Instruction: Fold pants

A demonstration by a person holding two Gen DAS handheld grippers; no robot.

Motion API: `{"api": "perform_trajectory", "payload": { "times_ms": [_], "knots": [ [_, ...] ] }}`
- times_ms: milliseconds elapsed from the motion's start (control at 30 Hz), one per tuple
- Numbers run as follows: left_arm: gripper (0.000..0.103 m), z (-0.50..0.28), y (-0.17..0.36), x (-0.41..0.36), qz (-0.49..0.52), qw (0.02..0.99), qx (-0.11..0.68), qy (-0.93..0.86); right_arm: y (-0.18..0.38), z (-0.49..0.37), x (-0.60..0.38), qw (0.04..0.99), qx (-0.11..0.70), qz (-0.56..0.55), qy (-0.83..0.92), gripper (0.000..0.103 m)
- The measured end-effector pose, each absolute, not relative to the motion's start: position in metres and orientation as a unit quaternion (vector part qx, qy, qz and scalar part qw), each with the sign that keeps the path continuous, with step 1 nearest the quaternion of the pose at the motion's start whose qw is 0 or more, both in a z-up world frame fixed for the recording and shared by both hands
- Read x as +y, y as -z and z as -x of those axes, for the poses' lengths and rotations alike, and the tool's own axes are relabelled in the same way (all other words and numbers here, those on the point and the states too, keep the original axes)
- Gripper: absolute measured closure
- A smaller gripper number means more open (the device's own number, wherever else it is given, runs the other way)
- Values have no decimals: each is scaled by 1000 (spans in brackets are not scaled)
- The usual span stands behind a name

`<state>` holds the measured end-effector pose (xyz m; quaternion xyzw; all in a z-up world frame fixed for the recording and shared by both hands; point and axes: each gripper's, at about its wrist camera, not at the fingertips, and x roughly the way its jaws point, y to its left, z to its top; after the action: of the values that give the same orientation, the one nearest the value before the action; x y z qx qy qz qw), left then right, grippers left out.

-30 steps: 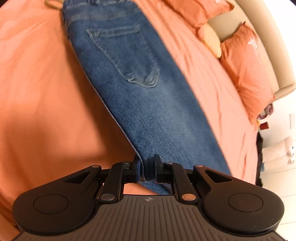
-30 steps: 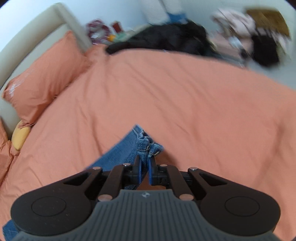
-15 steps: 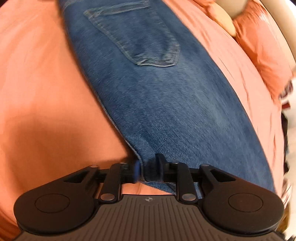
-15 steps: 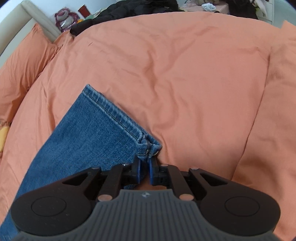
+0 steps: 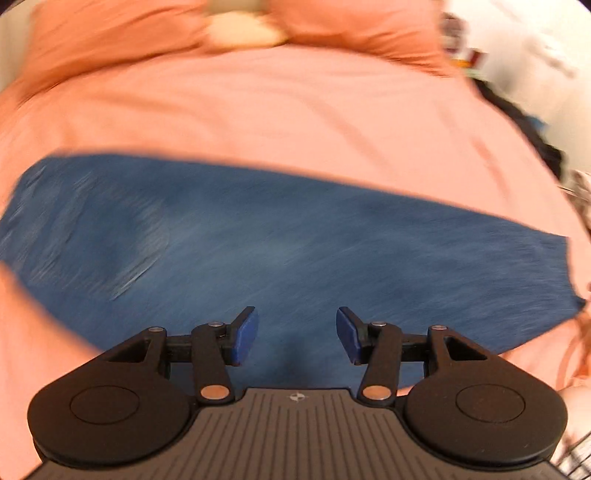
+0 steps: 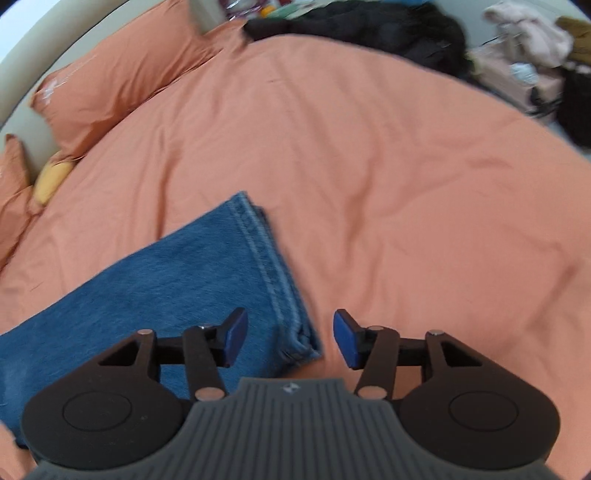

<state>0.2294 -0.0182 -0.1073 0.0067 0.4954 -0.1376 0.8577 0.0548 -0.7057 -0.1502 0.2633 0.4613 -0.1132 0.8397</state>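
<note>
Blue jeans [image 5: 280, 251] lie flat across the orange bed cover [image 5: 280, 122], folded lengthwise; this view is blurred by motion. My left gripper [image 5: 296, 334] is open and empty just above the near edge of the denim. In the right wrist view the leg end of the jeans [image 6: 177, 280] lies with its stitched hem [image 6: 273, 273] running towards me. My right gripper [image 6: 289, 341] is open and empty over the near hem corner [image 6: 303, 347].
Orange pillows [image 6: 110, 85] and a yellow cushion [image 6: 51, 181] lie at the head of the bed by a beige headboard [image 6: 22, 96]. Dark clothing [image 6: 365, 26] and bags [image 6: 528, 48] pile up beyond the far side of the bed cover [image 6: 406, 192].
Both grippers have let go of the jeans and opened. The jeans now lie flat on the bed. The left view has swung round so the jeans run crosswise.
</note>
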Motion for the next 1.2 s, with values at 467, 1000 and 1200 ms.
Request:
{"api": "perform_trajectory", "payload": {
  "times_ms": [467, 1000, 1200],
  "knots": [
    [47, -293, 163, -215, -133, 803, 493, 308, 207, -126, -730, 832, 480, -276, 21, 62],
    [72, -335, 208, -271, -157, 819, 471, 288, 227, -135, -739, 830, 470, -301, -4, 65],
    [72, -335, 205, -275, -177, 816, 472, 283, 224, -142, -731, 826, 493, -273, -8, 69]
  ]
}}
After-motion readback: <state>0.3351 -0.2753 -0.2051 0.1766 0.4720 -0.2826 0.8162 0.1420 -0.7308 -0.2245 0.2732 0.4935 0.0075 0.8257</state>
